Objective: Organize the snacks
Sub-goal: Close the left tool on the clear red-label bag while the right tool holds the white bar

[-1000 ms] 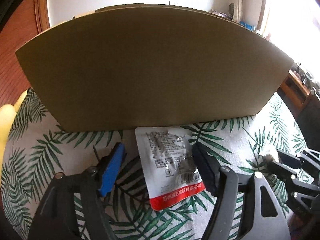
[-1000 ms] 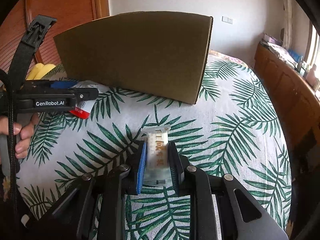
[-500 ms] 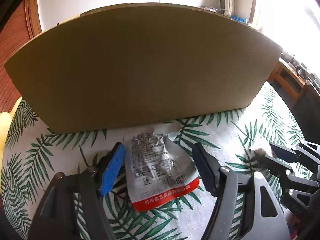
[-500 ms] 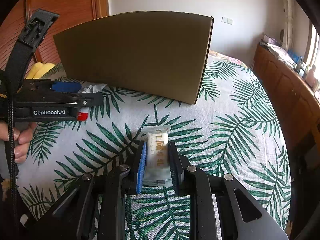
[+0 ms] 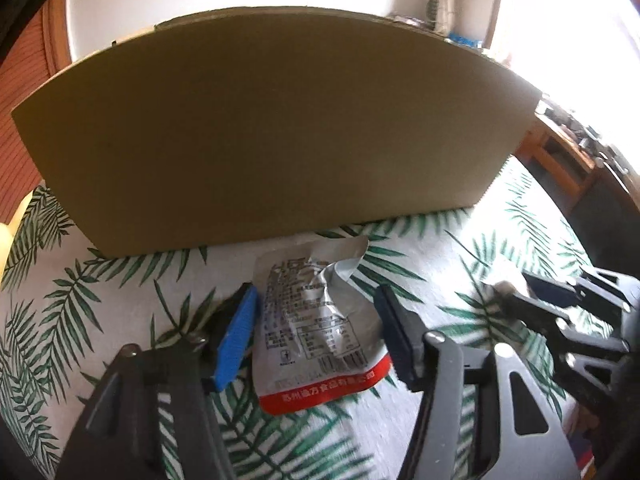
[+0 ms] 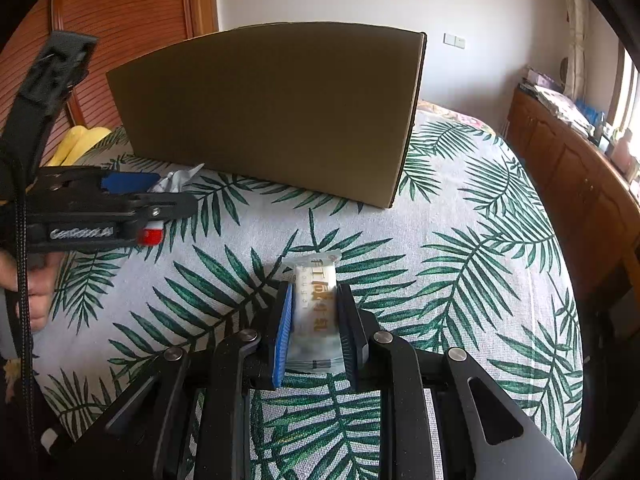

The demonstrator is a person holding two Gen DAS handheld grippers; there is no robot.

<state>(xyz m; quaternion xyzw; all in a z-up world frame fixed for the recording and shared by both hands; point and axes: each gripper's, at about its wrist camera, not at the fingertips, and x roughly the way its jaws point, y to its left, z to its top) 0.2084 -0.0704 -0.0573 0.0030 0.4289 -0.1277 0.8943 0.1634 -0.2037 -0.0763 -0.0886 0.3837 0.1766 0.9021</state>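
A silver snack pouch with a red bottom band [image 5: 316, 328] lies on the leaf-print tablecloth in front of a brown cardboard box [image 5: 272, 132]. My left gripper [image 5: 316, 312] is open, with its fingers on either side of the pouch. My right gripper [image 6: 314, 312] is shut on a white wrapped snack bar [image 6: 316, 304] that rests on the cloth. The box [image 6: 276, 108] stands beyond it. In the right wrist view the left gripper [image 6: 132, 192] is at the left by the pouch [image 6: 176, 178]. The inside of the box is hidden.
The leaf-print tablecloth [image 6: 460, 240] covers the table. A yellow object [image 6: 78, 142] lies behind the box at the left. A wooden cabinet [image 6: 576, 168] with clutter on top stands at the right. A wooden slatted door [image 6: 120, 20] is at the back left.
My left gripper has moved forward, so the pouch lies deeper between its open fingers and the box looms larger. The right gripper still holds the snack bar in place.
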